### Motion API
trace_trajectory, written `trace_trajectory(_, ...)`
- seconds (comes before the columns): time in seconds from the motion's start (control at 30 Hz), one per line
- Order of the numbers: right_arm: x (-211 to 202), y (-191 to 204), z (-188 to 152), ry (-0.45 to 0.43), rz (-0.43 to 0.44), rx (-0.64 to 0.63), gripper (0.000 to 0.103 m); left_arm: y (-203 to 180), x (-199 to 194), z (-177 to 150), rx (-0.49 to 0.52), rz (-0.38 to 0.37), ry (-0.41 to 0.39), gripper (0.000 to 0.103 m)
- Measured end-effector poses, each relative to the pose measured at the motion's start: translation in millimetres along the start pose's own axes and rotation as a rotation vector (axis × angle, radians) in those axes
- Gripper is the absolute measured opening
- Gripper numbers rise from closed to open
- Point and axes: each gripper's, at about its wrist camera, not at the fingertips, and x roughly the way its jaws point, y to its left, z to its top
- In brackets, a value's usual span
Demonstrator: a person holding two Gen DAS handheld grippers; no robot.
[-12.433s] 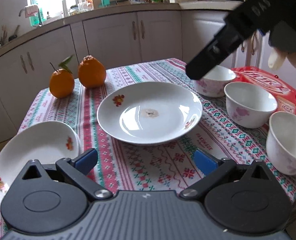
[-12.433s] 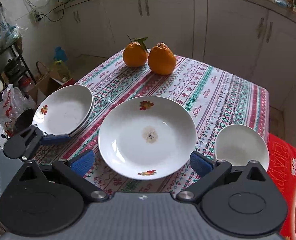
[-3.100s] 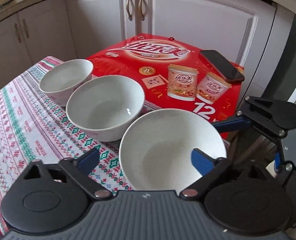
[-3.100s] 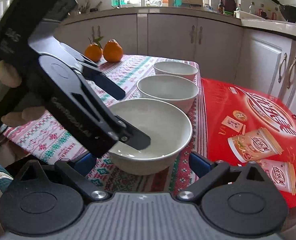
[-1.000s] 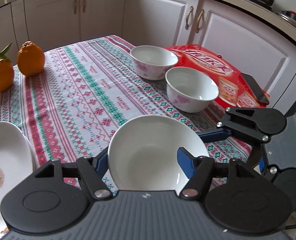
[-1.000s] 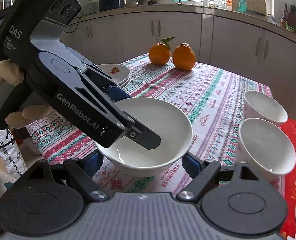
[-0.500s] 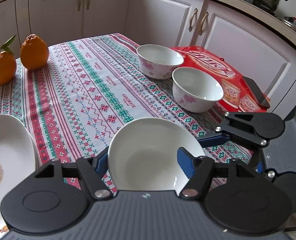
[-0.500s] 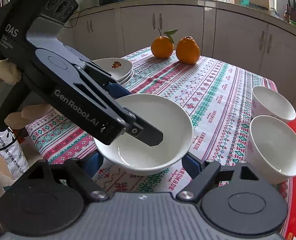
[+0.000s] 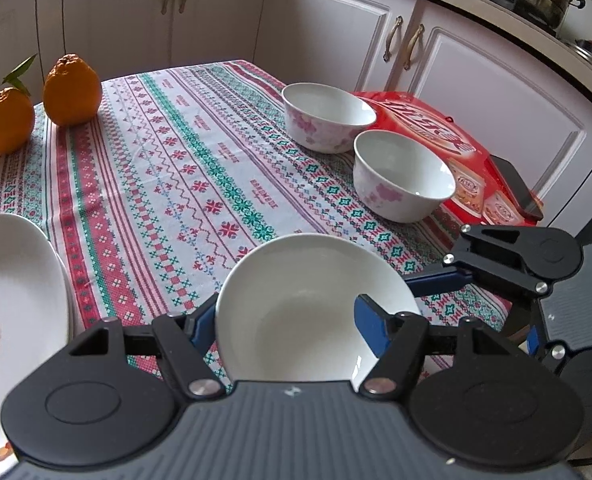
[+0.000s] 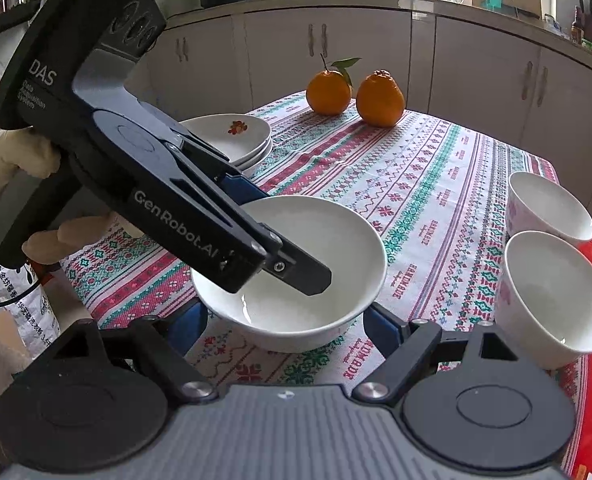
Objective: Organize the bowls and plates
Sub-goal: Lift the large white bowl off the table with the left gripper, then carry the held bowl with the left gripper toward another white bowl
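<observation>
My left gripper (image 9: 285, 326) is shut on the rim of a white bowl (image 9: 312, 312), one finger inside it and one outside, as the right wrist view (image 10: 291, 268) shows. My right gripper (image 10: 285, 326) is open, its pads on either side of the same bowl (image 10: 336, 236), which hangs just above the tablecloth. Two more white bowls with pink flowers (image 9: 328, 116) (image 9: 402, 176) stand at the table's right side. A stack of flowered plates (image 10: 231, 136) (image 9: 11, 304) sits at the left side.
Two oranges (image 9: 69, 90) (image 9: 7, 120) sit at the far end of the patterned tablecloth (image 9: 183, 168). A red carton (image 9: 436, 124) with a phone (image 9: 514, 184) on it lies beyond the bowls. White kitchen cabinets surround the table.
Both grippers have carried the white bowl a little further left over the table, toward the plate stack. The left gripper's hold on the rim is unchanged.
</observation>
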Motion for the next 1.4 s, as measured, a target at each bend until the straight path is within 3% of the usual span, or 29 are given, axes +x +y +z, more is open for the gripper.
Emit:
trace_trajectory(0.1,0,-1,0,-0.006,0.002,0.007,0.089,0,0,0,0.006,0.005,-0.004,0.069)
trace_trajectory(0.17,0,-1,-1,-0.007,0.004,0.009,0.091,-1,-1,0,0.014,0.007,-0.008,0.075)
trace_trajectory(0.23,0,-3,-2,-0.017,0.001,0.019,0.103,-2,-1,1,0.018,0.025,-0.008,0.092)
trace_trajectory(0.33,-3,-7,-2,-0.025,0.026,0.048,0.103,-2,-6,2,0.024,0.039,-0.015,0.093)
trace_trajectory(0.6,-34,-14,-9,-0.057,-0.004,0.031,0.103,-14,-31,13,0.082,0.089,-0.073,0.093)
trace_trajectory(0.77,-59,-28,-15,-0.097,-0.077,0.060,0.103,-29,-31,23,0.121,0.092,-0.090,0.093)
trace_trajectory(1.07,-76,-74,-32,-0.100,-0.259,0.120,0.103,-55,-4,48,0.188,0.068,-0.077,0.093)
trace_trajectory(1.4,-60,-117,-43,-0.080,-0.289,0.139,0.103,-77,47,81,0.224,0.018,-0.020,0.093)
